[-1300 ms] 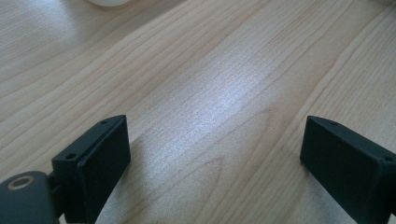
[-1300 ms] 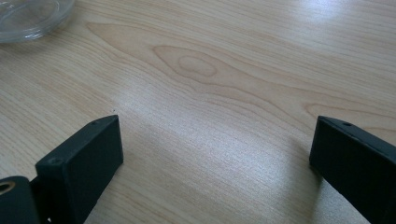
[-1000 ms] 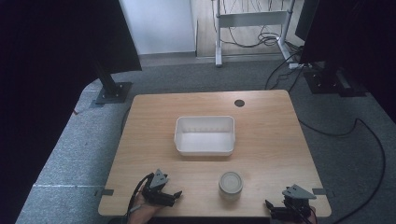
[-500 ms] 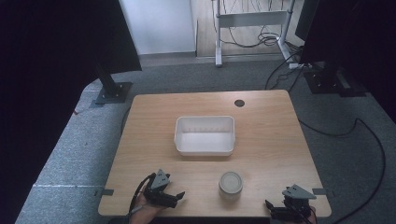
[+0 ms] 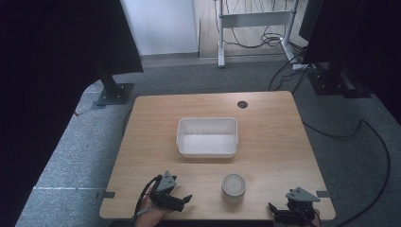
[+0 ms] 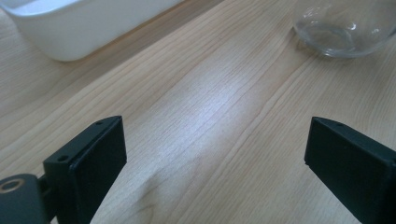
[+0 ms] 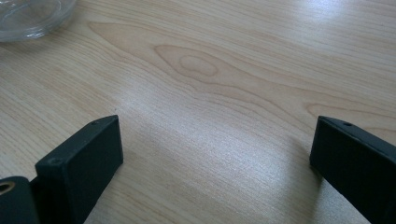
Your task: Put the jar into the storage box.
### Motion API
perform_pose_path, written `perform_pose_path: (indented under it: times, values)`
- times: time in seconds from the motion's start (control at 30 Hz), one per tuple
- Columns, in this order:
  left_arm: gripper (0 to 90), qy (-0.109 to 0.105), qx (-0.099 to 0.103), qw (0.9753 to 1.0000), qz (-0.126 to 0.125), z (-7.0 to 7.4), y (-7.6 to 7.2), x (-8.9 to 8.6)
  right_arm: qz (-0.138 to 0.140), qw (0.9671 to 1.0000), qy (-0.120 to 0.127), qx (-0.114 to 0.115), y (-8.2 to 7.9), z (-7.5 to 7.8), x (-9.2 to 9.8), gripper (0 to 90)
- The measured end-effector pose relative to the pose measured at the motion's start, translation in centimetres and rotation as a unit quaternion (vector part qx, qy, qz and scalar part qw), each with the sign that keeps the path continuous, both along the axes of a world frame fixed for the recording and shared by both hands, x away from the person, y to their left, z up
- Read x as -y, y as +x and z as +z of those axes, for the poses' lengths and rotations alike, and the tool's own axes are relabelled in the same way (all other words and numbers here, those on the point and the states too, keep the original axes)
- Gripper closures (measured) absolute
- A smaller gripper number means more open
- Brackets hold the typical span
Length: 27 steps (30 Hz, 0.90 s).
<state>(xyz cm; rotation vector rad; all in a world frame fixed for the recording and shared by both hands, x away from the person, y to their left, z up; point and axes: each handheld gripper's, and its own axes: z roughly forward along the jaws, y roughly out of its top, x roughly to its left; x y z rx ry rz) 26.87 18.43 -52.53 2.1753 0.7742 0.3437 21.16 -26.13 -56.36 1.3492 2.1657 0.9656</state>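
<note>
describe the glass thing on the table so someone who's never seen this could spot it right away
Start at the wooden table and find the white rectangular tub near its middle. Come straight toward the near edge: the small round glass bowl sits there alone, between the left gripper and the right gripper. It is the one clear, round thing; the tub is white, opaque and boxy.

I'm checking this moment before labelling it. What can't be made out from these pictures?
- Glass jar: whether it holds anything; too small in the high view, cut off by the top edge in both gripper views.
- White tub: cut off by the top edge in the left gripper view.
- Right gripper: partly cut off by the bottom edge in the high view.
</note>
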Motion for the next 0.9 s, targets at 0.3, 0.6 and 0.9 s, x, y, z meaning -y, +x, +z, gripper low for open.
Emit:
perform_pose_path:
  times: [0.3, 0.6, 0.9]
  values:
    - [4.6, -0.002, 0.007, 0.9999, -0.009, 0.8, 0.1, 1.1, 0.001, 1.0, 0.0, 0.0, 0.0, 0.0, 0.0, 2.2]
    - [3.7, -0.004, 0.009, 0.9998, -0.017, 1.2, 0.1, 2.1, 0.002, 1.0, 0.001, 0.0, 0.0, 0.0, 0.0, 2.1]
    - [2.7, -0.004, 0.01, 0.9997, -0.024, 1.4, 0.2, 3.1, 0.005, 1.0, 0.0, 0.001, 0.0, 0.0, -0.1, 2.1]
